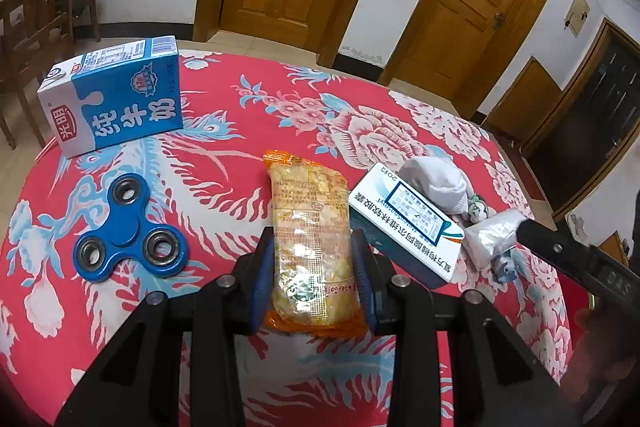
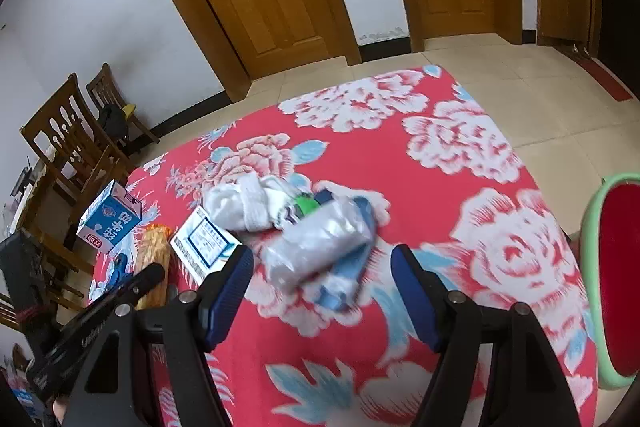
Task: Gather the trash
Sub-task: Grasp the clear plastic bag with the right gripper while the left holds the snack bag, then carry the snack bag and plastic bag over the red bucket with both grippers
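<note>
An orange-and-yellow snack packet lies lengthwise on the red flowered tablecloth. My left gripper is shut on it, with a blue pad pressing each long side. My right gripper hangs open over the cloth. A crumpled clear plastic wrapper lies between and just ahead of its fingers, untouched, on top of a light blue piece. That wrapper also shows in the left wrist view, beside one black finger of the right gripper.
A blue milk carton and a blue fidget spinner lie at the left. A white medicine box and a rolled white cloth lie in the middle. A green-rimmed bin stands off the table's right edge; wooden chairs stand at the left.
</note>
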